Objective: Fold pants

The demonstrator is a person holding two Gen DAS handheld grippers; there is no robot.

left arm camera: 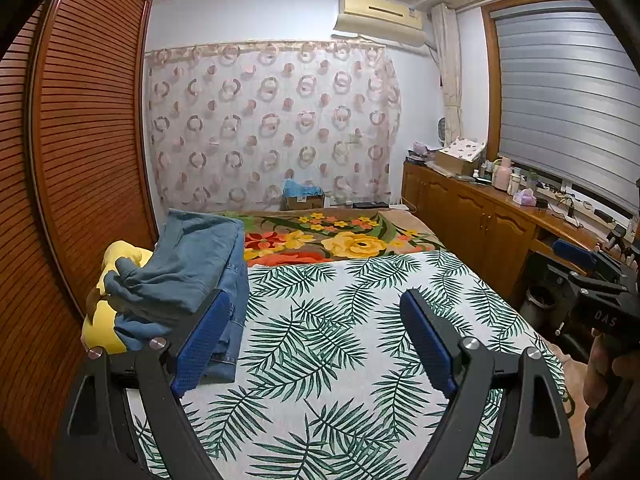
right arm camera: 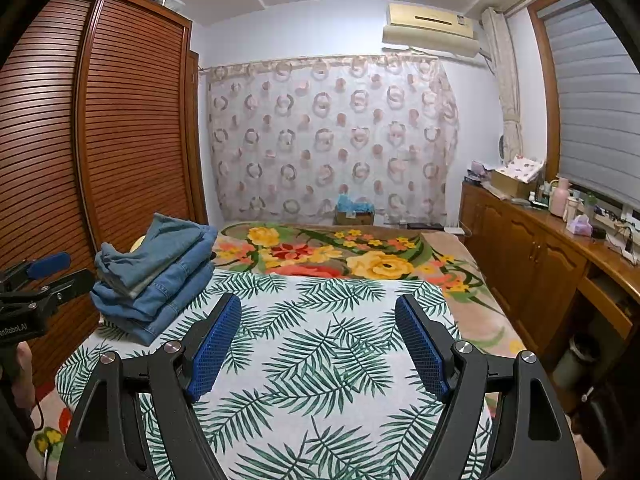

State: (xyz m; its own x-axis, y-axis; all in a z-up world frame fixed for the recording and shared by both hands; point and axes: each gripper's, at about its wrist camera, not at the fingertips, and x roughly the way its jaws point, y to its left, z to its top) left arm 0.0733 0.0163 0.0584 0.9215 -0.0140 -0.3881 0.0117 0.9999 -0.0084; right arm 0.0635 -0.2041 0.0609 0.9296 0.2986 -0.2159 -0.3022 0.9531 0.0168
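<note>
A stack of folded blue denim pants [left arm camera: 192, 272] lies at the left edge of the bed, on the palm-leaf sheet [left arm camera: 340, 320]; it also shows in the right wrist view [right arm camera: 156, 276]. My left gripper [left arm camera: 316, 316] is open and empty, its left finger just in front of the stack. My right gripper [right arm camera: 318, 320] is open and empty, above the leaf sheet [right arm camera: 320, 360], to the right of the stack. Each gripper's body shows in the other's view, the right one [left arm camera: 600, 292] and the left one [right arm camera: 36, 292].
A yellow cloth [left arm camera: 108, 300] lies under the stack at the bed's left edge. A slatted wooden wardrobe [right arm camera: 100, 140] stands close on the left. A floral blanket [right arm camera: 328, 256] covers the far bed. A wooden cabinet with clutter [right arm camera: 560, 248] runs along the right.
</note>
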